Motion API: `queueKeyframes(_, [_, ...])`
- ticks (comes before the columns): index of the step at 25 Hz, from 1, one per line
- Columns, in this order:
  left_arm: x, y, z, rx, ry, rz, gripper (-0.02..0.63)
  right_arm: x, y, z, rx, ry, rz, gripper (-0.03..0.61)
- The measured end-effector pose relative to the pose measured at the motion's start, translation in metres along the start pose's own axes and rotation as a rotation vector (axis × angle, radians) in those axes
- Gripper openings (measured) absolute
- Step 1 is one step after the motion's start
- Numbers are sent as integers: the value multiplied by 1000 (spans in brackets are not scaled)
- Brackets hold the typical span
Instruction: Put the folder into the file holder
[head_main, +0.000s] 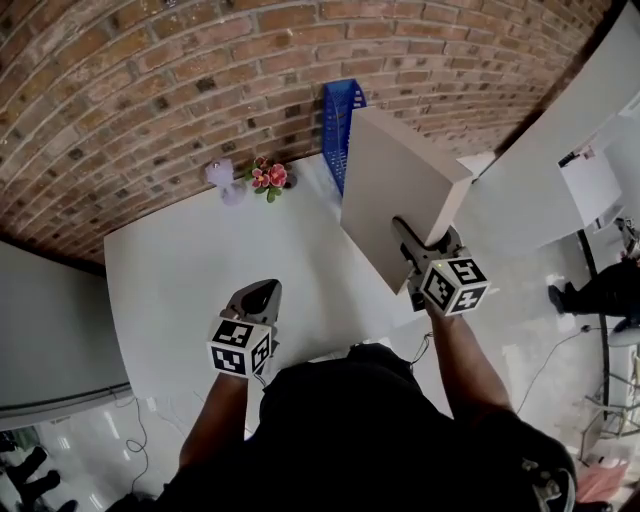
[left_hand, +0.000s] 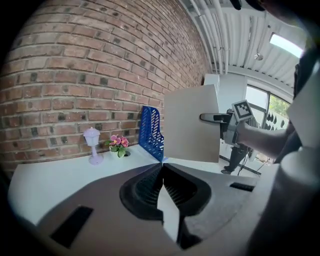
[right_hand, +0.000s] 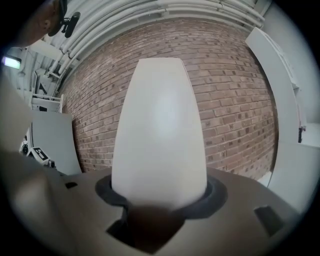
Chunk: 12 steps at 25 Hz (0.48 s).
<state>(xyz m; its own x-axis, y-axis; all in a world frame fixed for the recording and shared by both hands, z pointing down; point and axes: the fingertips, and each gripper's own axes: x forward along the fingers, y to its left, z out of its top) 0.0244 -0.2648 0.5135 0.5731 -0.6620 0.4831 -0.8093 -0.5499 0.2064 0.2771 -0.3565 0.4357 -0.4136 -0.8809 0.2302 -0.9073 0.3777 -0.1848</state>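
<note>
Your right gripper (head_main: 402, 230) had its fingers (head_main: 413, 246) clamped on the beige folder (head_main: 395, 180). The folder was lifted clear of the white worktop (head_main: 200, 260), tilted, just beside the blue file holder (head_main: 340, 125) at the brick wall (head_main: 150, 90). Your left gripper (head_main: 258, 295) hovered over the worktop, fingers (left_hand: 145, 187) together, nothing between them.

White desk (head_main: 190, 270), back edge set against a brick wall (head_main: 150, 80). Three items stand on it, all along the wall side: blue mesh file holder (head_main: 340, 125) upright at the right; small pot of pink flowers (head_main: 270, 177) to its left; pale lilac lamp (head_main: 222, 181) just beside the flowers, upright.
</note>
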Motion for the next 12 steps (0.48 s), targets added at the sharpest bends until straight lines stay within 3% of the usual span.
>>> queueKeyframes(5, [7, -2, 9, -20, -2, 60, 5, 25, -34, 27, 32, -5, 6, 288])
queueKeyframes(12, [8, -3, 5, -38, 14, 85, 5, 30, -35, 53, 19, -16, 31, 290])
